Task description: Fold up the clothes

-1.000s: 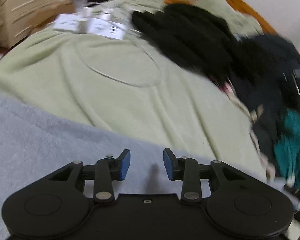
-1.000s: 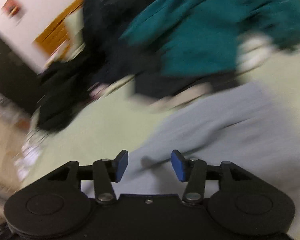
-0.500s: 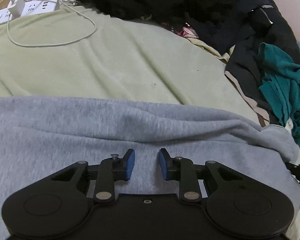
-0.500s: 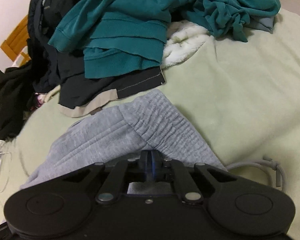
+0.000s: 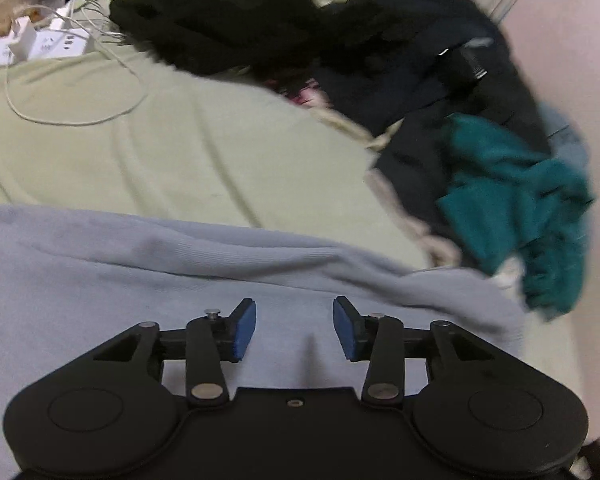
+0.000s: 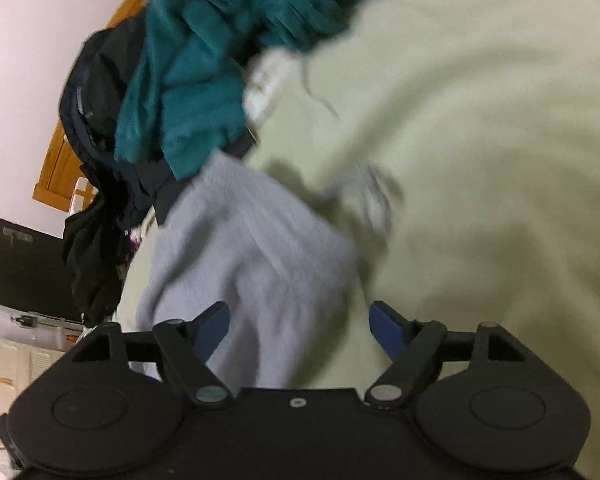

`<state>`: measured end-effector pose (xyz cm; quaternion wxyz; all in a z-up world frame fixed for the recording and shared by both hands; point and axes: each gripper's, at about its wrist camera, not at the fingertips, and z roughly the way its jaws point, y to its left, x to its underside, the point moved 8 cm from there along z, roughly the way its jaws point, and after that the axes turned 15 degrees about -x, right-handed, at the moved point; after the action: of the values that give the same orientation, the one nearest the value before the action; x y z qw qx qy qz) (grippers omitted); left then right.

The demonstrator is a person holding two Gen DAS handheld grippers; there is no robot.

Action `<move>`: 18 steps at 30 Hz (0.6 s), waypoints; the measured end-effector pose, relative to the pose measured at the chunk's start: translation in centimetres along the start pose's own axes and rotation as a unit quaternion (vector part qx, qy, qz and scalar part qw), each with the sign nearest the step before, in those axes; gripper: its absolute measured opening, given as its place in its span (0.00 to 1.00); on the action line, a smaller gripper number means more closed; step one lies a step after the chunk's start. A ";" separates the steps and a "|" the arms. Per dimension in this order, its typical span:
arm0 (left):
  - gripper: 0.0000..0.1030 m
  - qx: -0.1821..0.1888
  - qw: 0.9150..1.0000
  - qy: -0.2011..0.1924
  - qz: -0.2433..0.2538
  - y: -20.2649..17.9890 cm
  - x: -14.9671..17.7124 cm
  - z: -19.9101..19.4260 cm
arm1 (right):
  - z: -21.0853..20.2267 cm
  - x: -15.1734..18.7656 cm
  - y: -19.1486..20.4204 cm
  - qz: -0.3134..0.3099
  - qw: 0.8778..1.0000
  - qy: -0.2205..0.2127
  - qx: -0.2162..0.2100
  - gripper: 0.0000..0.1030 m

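Observation:
A grey sweat garment (image 5: 140, 280) lies across the pale green bedcover (image 5: 180, 152). My left gripper (image 5: 295, 330) is open just above the grey cloth, with nothing between its blue pads. In the right wrist view the end of the grey garment (image 6: 252, 248) lies on the bedcover (image 6: 480, 160). My right gripper (image 6: 299, 330) is open wide over that end and holds nothing. The view is blurred.
A heap of black clothes (image 5: 300, 32) and a teal garment (image 5: 520, 200) lie to the right; the teal garment (image 6: 204, 64) also shows in the right wrist view. White power strips (image 5: 40, 44) with a cable (image 5: 80, 120) sit far left. A wooden headboard (image 6: 60, 152) stands behind.
My right gripper was shut on the grey garment's end half a second ago and has opened wide, letting it go. My left gripper has opened wider.

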<state>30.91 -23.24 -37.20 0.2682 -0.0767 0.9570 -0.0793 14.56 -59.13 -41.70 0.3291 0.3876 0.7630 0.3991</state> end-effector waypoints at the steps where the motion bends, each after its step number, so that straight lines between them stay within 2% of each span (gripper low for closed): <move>1: 0.51 0.006 1.000 0.005 0.014 -0.6 0.3 0.0 | 0.4 0.3 -0.3 0.005 1.000 0.000 -0.011 0.76; 3: 0.51 0.026 0.997 0.020 0.074 -2.7 1.8 0.7 | 1.5 0.6 -0.7 0.006 0.999 0.000 -0.043 0.76; 4: 0.51 0.026 0.996 0.021 0.079 -2.8 1.9 0.7 | 2.2 0.6 -0.8 0.001 0.999 -0.001 -0.054 0.76; 6: 0.51 -0.007 0.991 0.017 0.136 -3.6 3.3 1.8 | 3.5 0.1 -1.8 0.018 0.997 -0.016 -0.076 0.76; 9: 0.51 -0.030 0.985 0.035 0.165 -3.4 4.8 3.8 | 4.7 -0.5 -3.1 0.061 0.992 -0.038 -0.106 0.76; 14: 0.49 -0.048 0.977 0.040 0.203 -2.7 5.8 6.3 | 6.3 -1.8 -3.3 0.073 0.984 -0.061 -0.150 0.76; 16: 0.49 -0.048 0.977 0.039 0.205 -2.6 5.8 6.7 | 6.9 -2.8 -2.9 0.072 0.981 -0.069 -0.164 0.76; 18: 0.49 -0.044 0.980 0.038 0.192 -2.4 5.5 6.8 | 7.7 -3.4 -2.7 0.061 0.983 -0.070 -0.160 0.76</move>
<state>30.08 -27.41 -45.28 0.2382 0.1001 0.9659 0.0133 21.53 -60.31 -46.94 0.4142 0.4032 0.6393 0.5071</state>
